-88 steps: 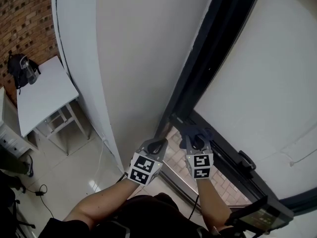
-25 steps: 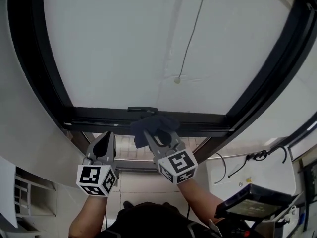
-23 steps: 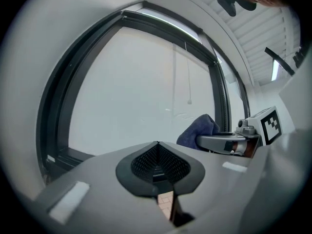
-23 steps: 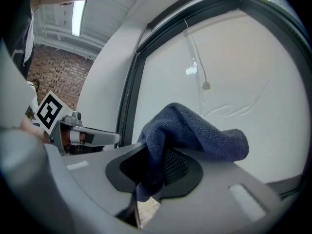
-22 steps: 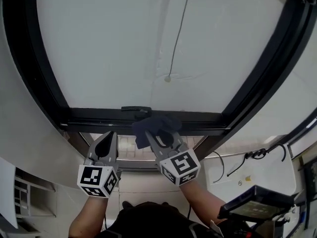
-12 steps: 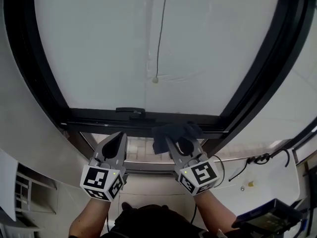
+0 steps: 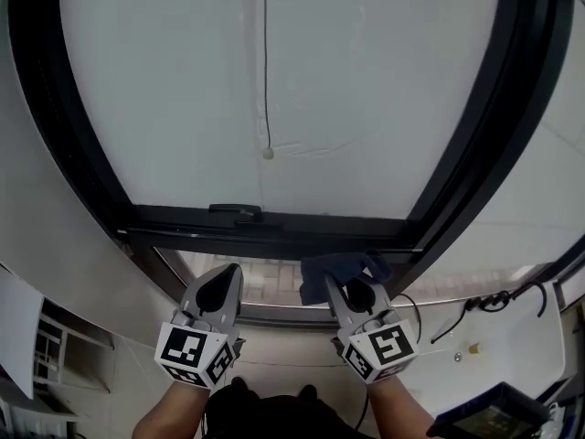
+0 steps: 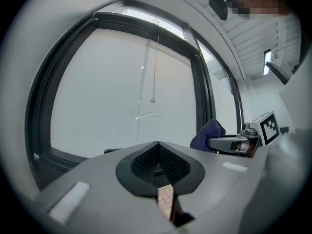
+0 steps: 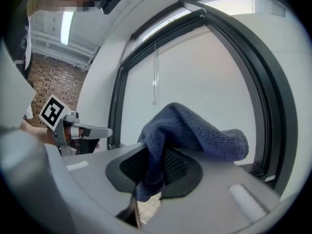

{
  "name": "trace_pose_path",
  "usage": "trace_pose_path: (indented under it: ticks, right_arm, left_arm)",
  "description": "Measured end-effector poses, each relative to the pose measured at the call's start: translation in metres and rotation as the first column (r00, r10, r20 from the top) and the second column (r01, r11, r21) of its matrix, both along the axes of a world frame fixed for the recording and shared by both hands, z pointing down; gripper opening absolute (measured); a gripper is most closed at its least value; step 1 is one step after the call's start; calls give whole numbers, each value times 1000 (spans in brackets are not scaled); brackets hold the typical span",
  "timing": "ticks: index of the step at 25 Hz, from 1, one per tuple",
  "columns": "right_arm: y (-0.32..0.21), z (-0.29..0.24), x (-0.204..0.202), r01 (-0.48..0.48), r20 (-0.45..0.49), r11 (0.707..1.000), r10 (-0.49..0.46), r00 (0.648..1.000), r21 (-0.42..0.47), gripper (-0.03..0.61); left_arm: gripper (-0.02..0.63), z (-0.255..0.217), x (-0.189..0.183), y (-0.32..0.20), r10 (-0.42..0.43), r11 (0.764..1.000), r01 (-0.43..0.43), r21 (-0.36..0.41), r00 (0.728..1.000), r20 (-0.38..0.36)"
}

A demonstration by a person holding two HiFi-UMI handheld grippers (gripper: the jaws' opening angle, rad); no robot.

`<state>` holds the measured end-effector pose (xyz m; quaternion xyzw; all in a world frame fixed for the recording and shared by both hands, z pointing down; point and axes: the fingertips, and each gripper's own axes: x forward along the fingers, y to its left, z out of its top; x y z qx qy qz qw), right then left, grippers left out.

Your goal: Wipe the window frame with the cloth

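Note:
A black window frame (image 7: pixel 274 227) runs across the head view around a pale blind. My right gripper (image 7: pixel 355 286) is shut on a dark blue cloth (image 7: pixel 340 270), which bunches out past its tips and sits at the frame's lower rail near the right corner. In the right gripper view the cloth (image 9: pixel 190 133) drapes over the closed jaws. My left gripper (image 7: pixel 218 289) is shut with nothing in it, held just below the rail to the left. In the left gripper view its tips (image 8: pixel 158 147) meet, and the cloth (image 8: pixel 208 134) shows at right.
A window handle (image 7: pixel 235 211) sits on the lower rail left of centre. A blind cord with a small weight (image 7: pixel 268 154) hangs down the middle. The right upright of the frame (image 7: pixel 475 154) slants up. Brick paving (image 7: pixel 265 277) shows below the rail.
My right gripper has slid the cloth to the right along the lower rail, from beside the handle toward the right corner. The left gripper followed rightward, staying shut.

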<state>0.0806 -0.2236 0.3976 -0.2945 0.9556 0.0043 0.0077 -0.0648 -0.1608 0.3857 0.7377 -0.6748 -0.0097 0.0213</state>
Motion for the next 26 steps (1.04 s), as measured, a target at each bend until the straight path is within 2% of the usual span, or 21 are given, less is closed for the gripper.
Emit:
trace_pose_path:
  ticks: [4, 7, 13, 26]
  right_arm:
    - [1, 7, -1, -40, -14, 999, 40, 999, -8, 60]
    - [9, 6, -5, -68, 9, 997, 69, 998, -34, 60]
    - [18, -2, -12, -120, 12, 992, 120, 993, -27, 60]
    - [21, -2, -28, -120, -14, 993, 120, 993, -23, 60]
  left_arm:
    - [-8, 0, -1, 5, 31, 999, -32, 6, 999, 22]
    - [-8, -2, -13, 11, 48, 999, -48, 5, 998, 27]
    - [-8, -4, -40, 21, 49, 999, -49, 19, 999, 13]
    - [-8, 3, -51, 33, 43, 999, -43, 6, 999, 1]
